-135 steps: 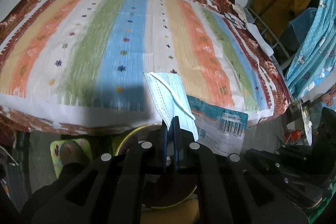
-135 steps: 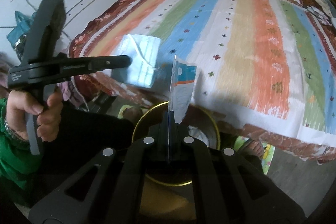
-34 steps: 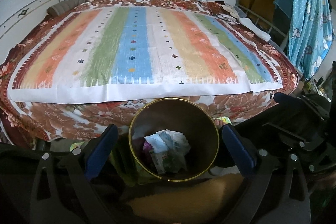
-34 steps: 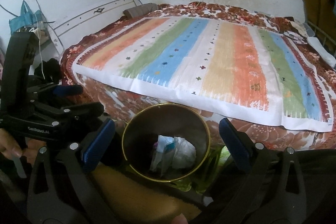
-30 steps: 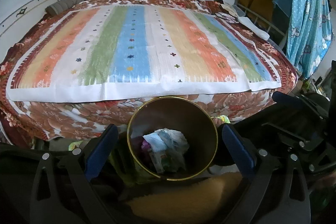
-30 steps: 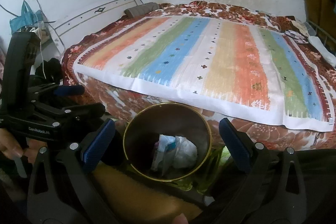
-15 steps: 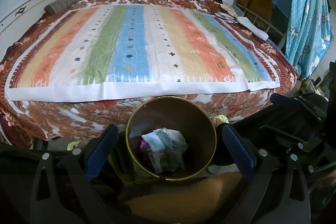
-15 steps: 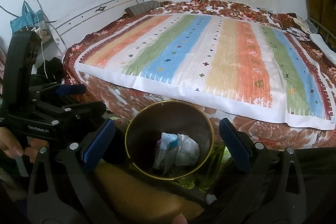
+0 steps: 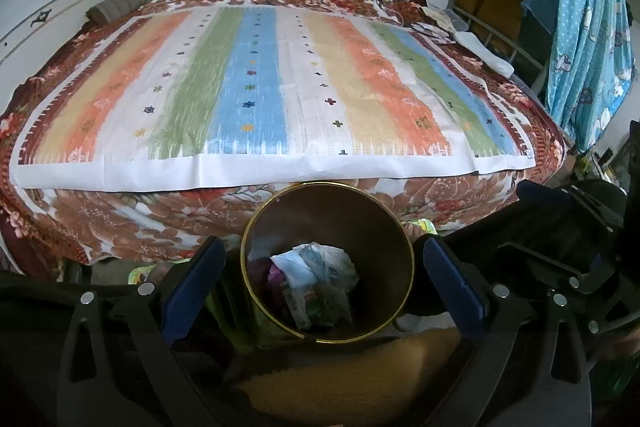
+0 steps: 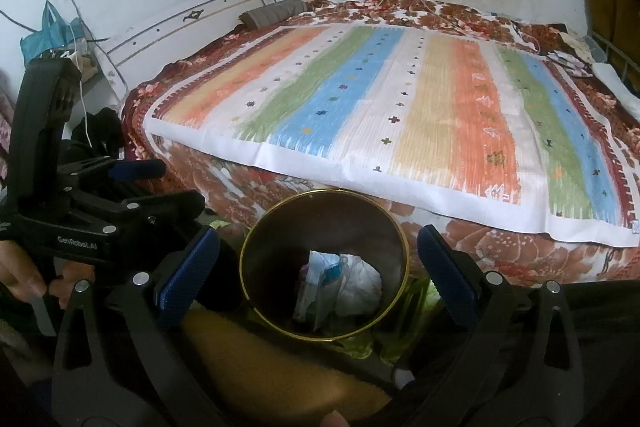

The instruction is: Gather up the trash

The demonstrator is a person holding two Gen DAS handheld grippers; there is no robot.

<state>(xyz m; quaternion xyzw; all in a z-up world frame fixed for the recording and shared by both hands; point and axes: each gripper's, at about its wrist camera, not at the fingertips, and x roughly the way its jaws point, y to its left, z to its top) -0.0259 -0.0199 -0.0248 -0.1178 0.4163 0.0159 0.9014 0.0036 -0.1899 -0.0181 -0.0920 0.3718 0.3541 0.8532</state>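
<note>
Crumpled trash [image 9: 316,283] (items indistinct) fills the bin [image 9: 256,227]; both hand-held grippers [image 9: 324,275] [image 10: 318,267] spread, empty.

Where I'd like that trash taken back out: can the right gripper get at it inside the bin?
Probably yes. The right gripper is open right above the gold-rimmed bin, and the trash lies uncovered at the bottom. The bin looks deep, so it would need to go well down.

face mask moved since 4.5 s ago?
Yes. The face mask left the left gripper, went down from the striped bedspread, and lies in the bin.
</note>
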